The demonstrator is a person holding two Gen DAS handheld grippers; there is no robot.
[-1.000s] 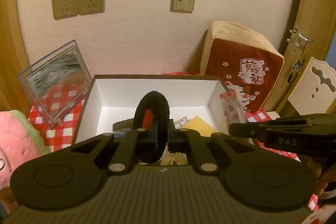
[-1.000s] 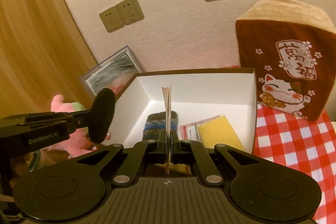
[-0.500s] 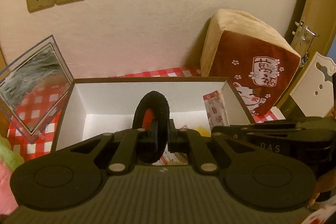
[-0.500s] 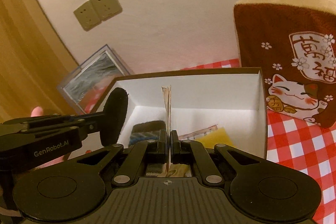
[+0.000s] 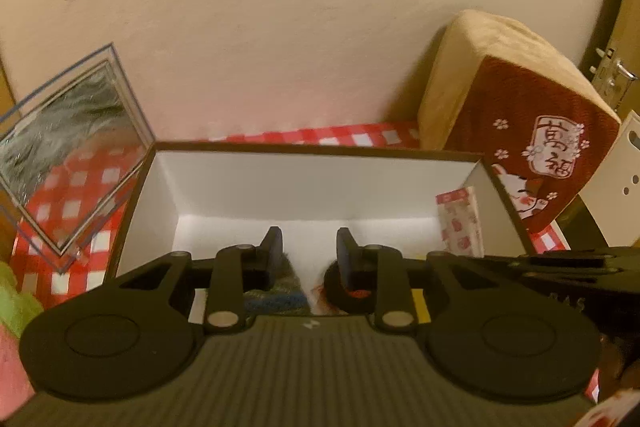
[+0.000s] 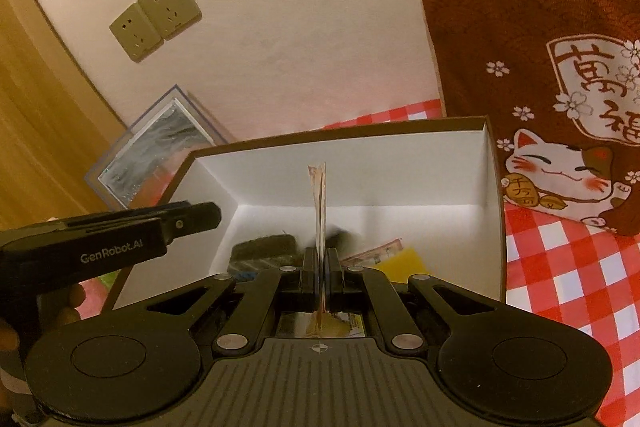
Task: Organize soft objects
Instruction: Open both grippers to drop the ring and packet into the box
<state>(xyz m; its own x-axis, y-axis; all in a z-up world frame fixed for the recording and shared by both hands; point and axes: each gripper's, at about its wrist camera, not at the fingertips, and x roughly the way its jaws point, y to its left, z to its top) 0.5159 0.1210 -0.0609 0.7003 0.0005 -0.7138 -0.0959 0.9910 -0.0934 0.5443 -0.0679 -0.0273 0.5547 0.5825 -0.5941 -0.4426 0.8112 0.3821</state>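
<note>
The cushion (image 6: 532, 43), brown with a cat print, fills the upper right of my right wrist view; its right side is cut off by the frame edge. In my left wrist view it stands at right, just behind the box's far right corner.

The white-lined box (image 5: 320, 183) sits at centre on the red checked cloth (image 6: 560, 259). Its near wall and most of its floor are hidden behind my tools in both views.

A clear framed panel (image 5: 68, 155) leans at left of the left view, touching or just beside the box's left wall; I cannot tell which.

My left gripper (image 5: 308, 255) stands with its fingers well apart and nothing between them. Below them, low in the box, lies the black scrunchie (image 5: 344, 291), partly hidden by the right-hand finger, with red showing inside it. A dark knitted item (image 5: 276, 287) lies to its left, blurred and half covered.

My right gripper (image 6: 321, 267) is closed tight on a thin patterned packet (image 6: 318, 195), seen edge-on and upright over the box. In the left view its printed face (image 5: 460, 223) shows at the box's right wall.

A yellow piece (image 6: 400, 263) lies on the box floor, mostly hidden.
</note>
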